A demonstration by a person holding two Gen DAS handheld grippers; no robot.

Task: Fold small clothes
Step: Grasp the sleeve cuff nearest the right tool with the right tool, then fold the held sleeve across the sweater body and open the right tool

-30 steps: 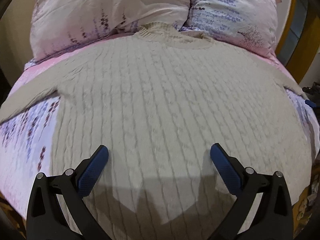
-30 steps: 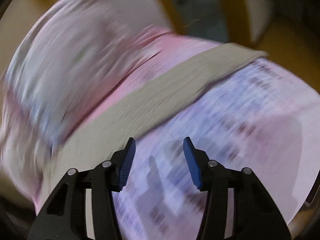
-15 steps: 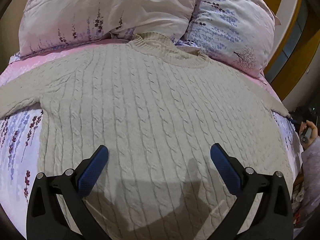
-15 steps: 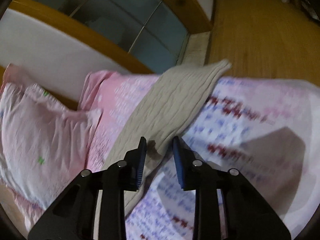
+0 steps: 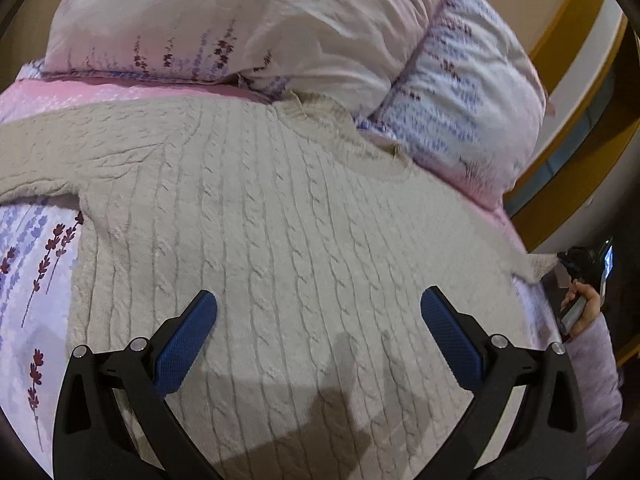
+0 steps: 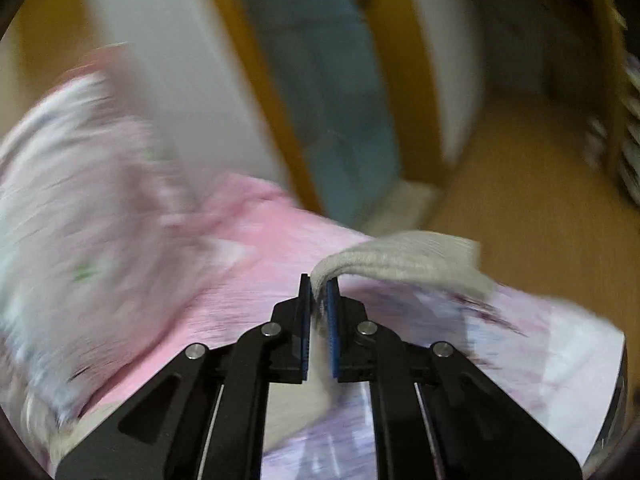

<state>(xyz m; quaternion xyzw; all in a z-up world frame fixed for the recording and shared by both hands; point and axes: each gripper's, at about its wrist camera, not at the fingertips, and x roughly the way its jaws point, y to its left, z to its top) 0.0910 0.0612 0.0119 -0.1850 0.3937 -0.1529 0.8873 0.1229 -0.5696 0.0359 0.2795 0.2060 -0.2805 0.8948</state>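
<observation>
A cream cable-knit sweater [image 5: 280,232] lies flat on the bed, collar toward the pillows, left sleeve spread out to the left. My left gripper [image 5: 318,308] is open and empty, hovering over the sweater's lower body. My right gripper [image 6: 319,284] is shut on the sweater's right sleeve [image 6: 404,260] near the cuff and lifts it off the sheet; the view is blurred. In the left wrist view the right gripper [image 5: 580,264] shows at the far right, at the lifted sleeve end.
Two floral pillows [image 5: 240,28] lie at the head of the bed. The pink and lavender-print sheet [image 5: 36,248] shows left of the sweater. A wooden bed frame and floor [image 6: 540,184] lie past the bed's right edge.
My right gripper closed on the right sleeve and raised it. My left gripper drifted closer and slightly left over the sweater, still open.
</observation>
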